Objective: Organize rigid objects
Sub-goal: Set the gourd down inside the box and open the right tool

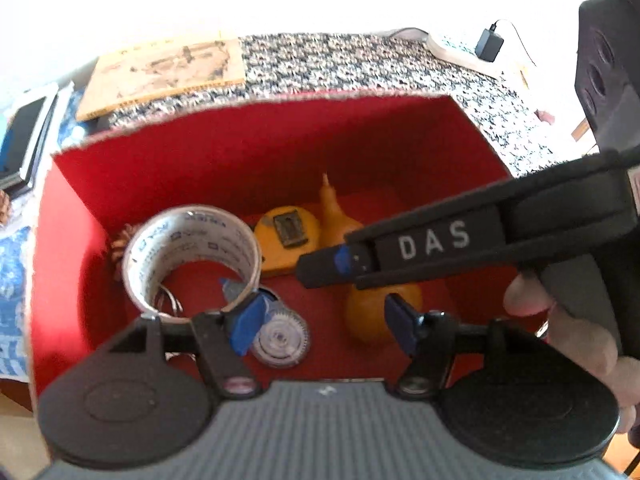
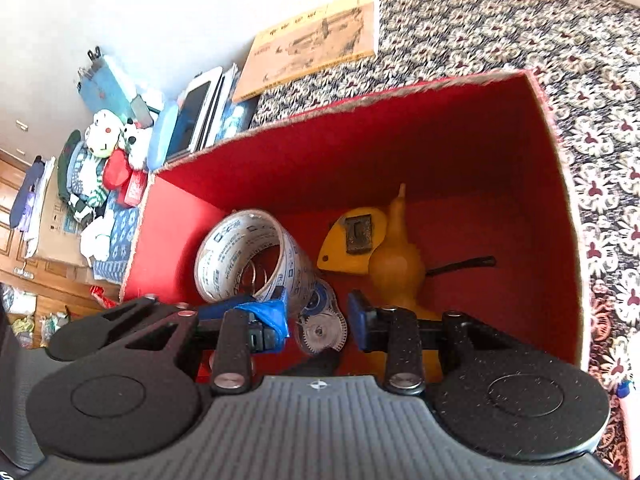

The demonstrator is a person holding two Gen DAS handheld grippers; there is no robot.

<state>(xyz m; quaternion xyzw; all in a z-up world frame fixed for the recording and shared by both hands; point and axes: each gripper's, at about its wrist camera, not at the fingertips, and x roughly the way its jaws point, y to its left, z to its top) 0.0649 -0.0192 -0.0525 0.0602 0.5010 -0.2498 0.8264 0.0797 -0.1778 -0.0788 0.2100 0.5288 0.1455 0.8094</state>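
A red box holds a tape roll, a yellow tape measure, an orange gourd and a clear correction-tape dispenser. My left gripper is open above the box, its fingers on either side of the dispenser, empty. My right gripper is open over the dispenser too. It also shows in the left wrist view reaching in from the right.
The box stands on a patterned black and white cloth. A yellow book lies behind it. A tablet and plush toys lie at the left. A black charger sits at the far right.
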